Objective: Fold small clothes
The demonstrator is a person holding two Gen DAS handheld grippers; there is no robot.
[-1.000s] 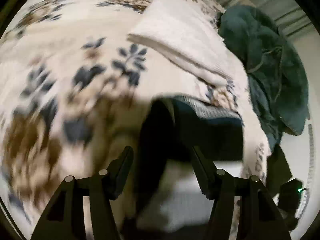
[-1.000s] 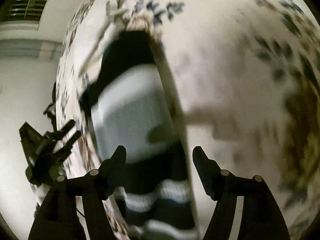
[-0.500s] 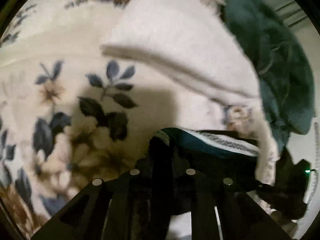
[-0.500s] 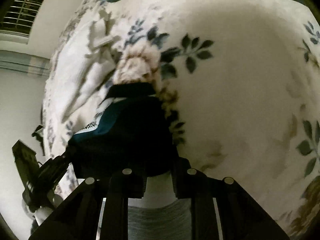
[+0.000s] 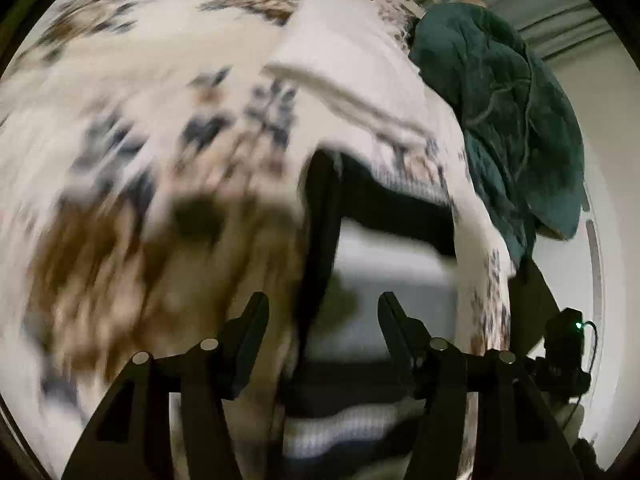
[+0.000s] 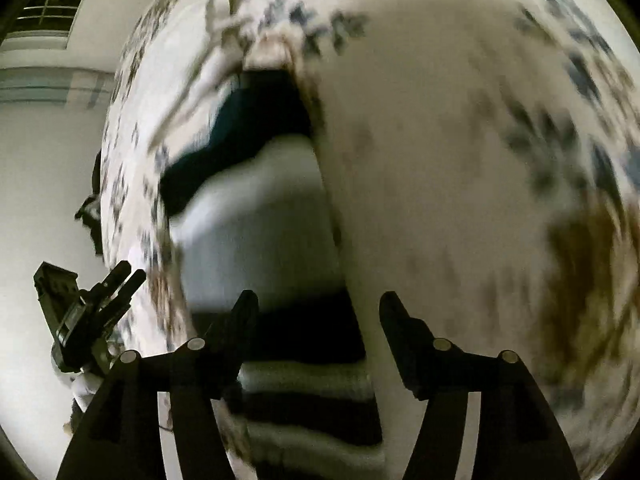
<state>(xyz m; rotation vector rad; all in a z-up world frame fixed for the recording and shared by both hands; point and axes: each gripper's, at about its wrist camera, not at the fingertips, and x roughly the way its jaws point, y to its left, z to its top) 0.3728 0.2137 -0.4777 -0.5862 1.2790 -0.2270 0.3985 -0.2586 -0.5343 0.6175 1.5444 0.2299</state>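
While both jaws gape, the striped garment [image 6: 276, 240] lies near the blanket [image 6: 440, 160] edge.

Open blanket to one side, piles at the far end

Bare floral blanket [image 5: 120, 128] lies open; white folded cloth [image 5: 344, 64] and green heap [image 5: 508, 120] crowd the far edge.

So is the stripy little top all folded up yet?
Not quite. The striped garment lies on the flowery blanket with a dark part doubled over the pale part, so one fold looks made. Both the left tongs and right tongs are open and hold nothing. The final folds remain, and the green garment lies crumpled.
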